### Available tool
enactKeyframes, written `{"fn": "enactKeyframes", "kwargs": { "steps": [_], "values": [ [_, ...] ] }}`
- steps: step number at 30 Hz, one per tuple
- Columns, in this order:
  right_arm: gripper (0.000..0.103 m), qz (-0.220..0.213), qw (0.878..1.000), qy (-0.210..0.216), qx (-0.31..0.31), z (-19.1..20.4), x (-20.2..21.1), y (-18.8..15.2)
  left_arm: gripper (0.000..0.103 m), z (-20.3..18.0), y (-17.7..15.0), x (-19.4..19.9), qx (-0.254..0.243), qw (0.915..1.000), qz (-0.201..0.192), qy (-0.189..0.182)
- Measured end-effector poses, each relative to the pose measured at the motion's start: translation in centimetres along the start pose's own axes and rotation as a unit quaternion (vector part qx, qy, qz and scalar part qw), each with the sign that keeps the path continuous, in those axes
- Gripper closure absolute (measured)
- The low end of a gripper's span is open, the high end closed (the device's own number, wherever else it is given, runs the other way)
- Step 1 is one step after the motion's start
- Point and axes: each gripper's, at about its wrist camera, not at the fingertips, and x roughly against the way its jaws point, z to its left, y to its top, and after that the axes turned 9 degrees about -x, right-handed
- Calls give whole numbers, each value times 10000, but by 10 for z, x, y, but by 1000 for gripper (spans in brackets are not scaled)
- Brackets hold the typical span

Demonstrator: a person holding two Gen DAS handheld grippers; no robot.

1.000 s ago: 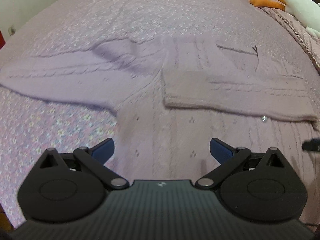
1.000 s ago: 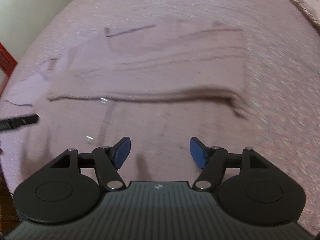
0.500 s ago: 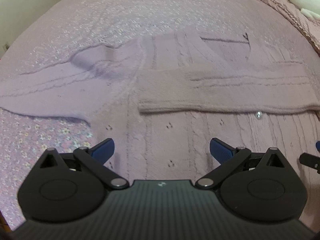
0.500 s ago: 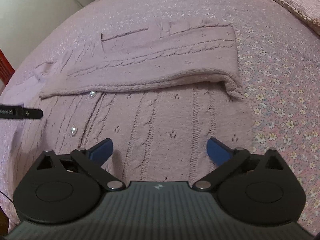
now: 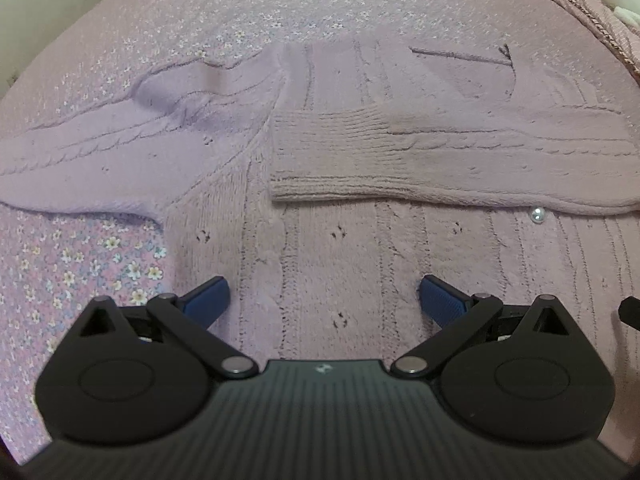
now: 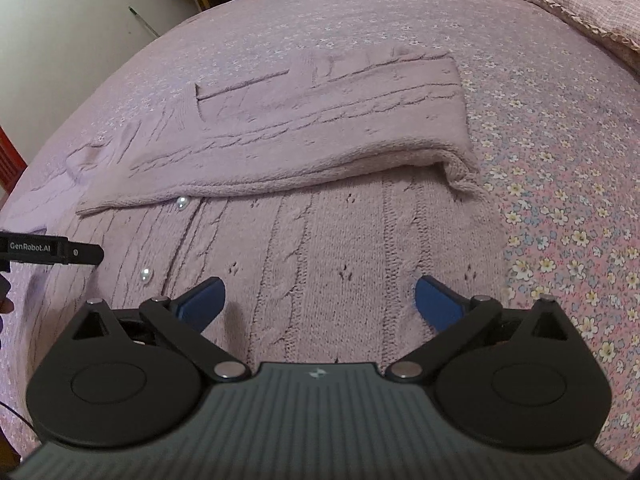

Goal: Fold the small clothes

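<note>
We see the cardigan (image 6: 320, 248) flat on the floral bedspread (image 6: 560, 208), one sleeve (image 5: 440, 164) folded across it, and above it left gripper (image 5: 322, 300) and right gripper (image 6: 318, 300) spread wide, empty.

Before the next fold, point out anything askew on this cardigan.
The cardigan's folded sleeve bunches at its right-hand corner; the other sleeve lies unfolded, rumpled near the shoulder.
</note>
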Motion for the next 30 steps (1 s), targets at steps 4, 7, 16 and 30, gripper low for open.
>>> {"fn": "enactKeyframes", "kwargs": {
  "steps": [4, 7, 16, 30],
  "values": [
    [0, 46, 9999, 4, -138, 0, 1, 3, 0, 0, -1, 2, 16, 10000, -13, 16],
    [0, 168, 9994, -52, -313, 1, 2, 9, 0, 3, -5, 8, -19, 10000, -41, 65],
    [0, 370, 9989, -229, -176, 16, 19, 11, 0, 32, -15, 29, 146, 9995, -146, 258],
    [0, 510, 9969, -305, 513, 50, 30, -12, 0, 114, -38, 40, 429, 9901, -40, 1335]
  ]
}}
